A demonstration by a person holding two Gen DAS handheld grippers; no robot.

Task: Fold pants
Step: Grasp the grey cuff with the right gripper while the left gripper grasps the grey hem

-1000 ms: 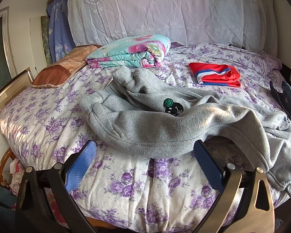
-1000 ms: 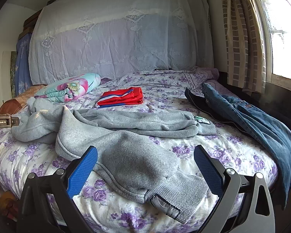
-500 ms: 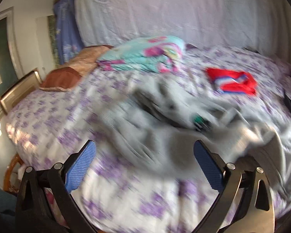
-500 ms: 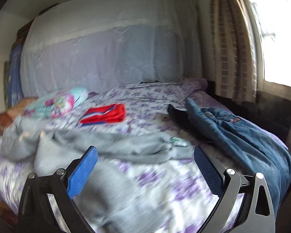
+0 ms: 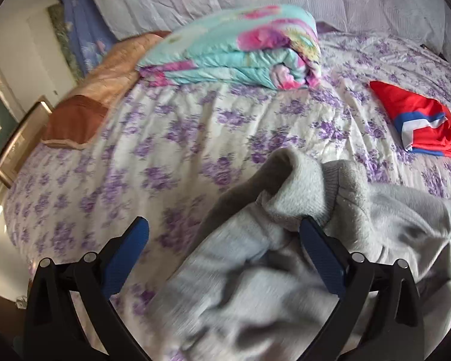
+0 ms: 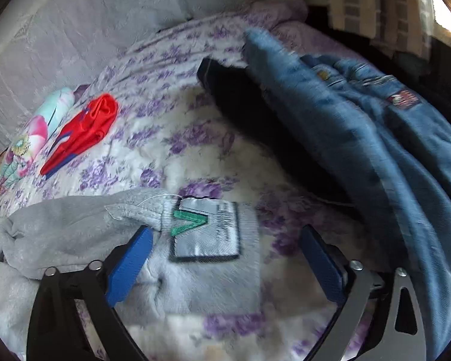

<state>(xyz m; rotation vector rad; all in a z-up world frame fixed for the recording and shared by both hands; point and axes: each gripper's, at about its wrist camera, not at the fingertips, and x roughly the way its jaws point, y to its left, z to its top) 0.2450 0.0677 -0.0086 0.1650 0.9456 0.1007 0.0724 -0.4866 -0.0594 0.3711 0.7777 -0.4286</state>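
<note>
Grey fleece pants (image 5: 285, 198) lie crumpled on the flowered bedspread (image 5: 195, 126). My left gripper (image 5: 224, 234) hovers open over one bunched end of them; the fabric lies between the blue fingers (image 5: 315, 240), close against the right one. In the right wrist view, the other end of the grey pants (image 6: 75, 228) carries a sewn label (image 6: 204, 228) with a green mark. My right gripper (image 6: 225, 240) straddles that labelled end with its jaws closing, the pads not pressing on the cloth.
A folded floral quilt (image 5: 234, 51) and a brown pillow (image 5: 99, 96) lie at the head of the bed. A folded red garment (image 5: 421, 123) rests to the right. Blue jeans (image 6: 360, 120) and a dark garment (image 6: 240, 99) lie by the window side.
Both grippers have swung in low over the bed, the left to one end of the grey pants, the right to the labelled end. The right jaws stand slightly narrower.
</note>
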